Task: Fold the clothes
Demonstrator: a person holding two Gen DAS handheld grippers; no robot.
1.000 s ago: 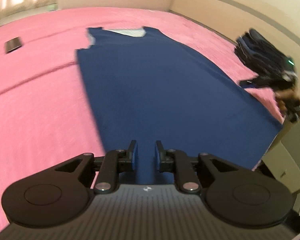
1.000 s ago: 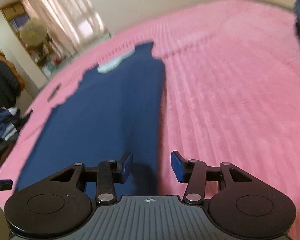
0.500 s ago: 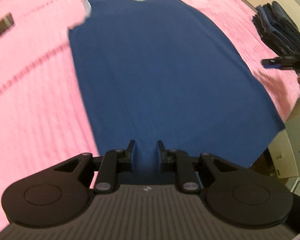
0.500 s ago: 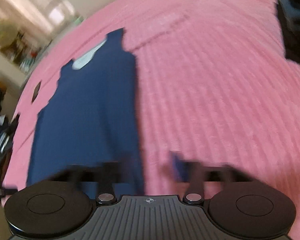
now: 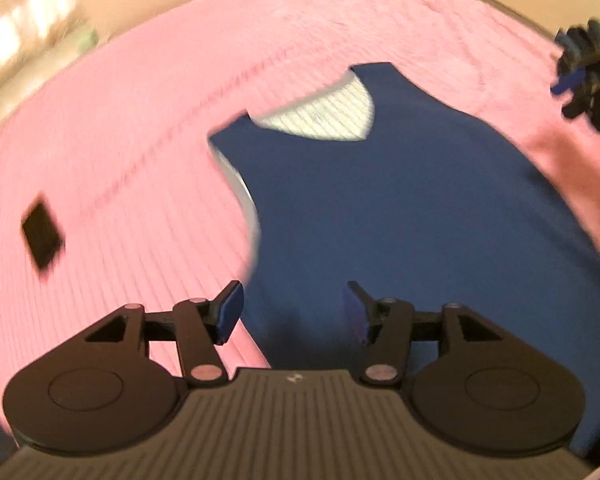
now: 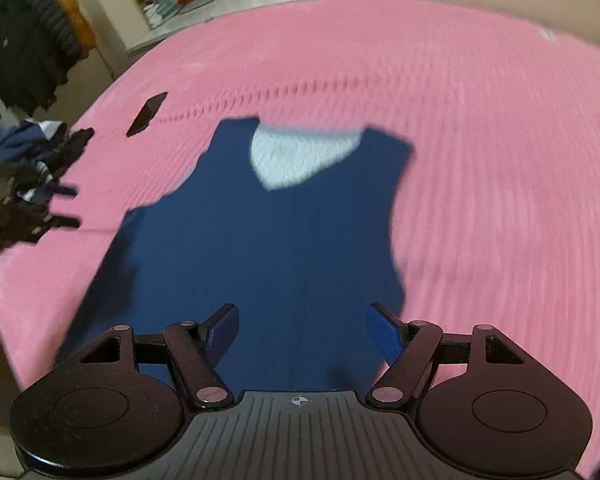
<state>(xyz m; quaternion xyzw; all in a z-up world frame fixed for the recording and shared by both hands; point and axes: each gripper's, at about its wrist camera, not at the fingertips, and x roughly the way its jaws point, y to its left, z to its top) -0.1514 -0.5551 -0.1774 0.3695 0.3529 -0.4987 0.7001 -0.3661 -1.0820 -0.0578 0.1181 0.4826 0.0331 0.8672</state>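
With the navy vest (image 5: pixel 400 216) lying flat on the pink bed (image 5: pixel 140 152), neck end far, both the left claw (image 5: pixel 292 312) and right claw (image 6: pixel 302 334) hang spread apart and empty above it, so folding seemingly begins next by gripping its shoulders.

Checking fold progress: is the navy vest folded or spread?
Spread: the navy vest lies flat on the pink bedspread, neckline and both armholes visible.

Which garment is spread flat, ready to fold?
The navy vest lies flat on the pink bed. The other clothes sit bunched in a heap at the bed's edge.
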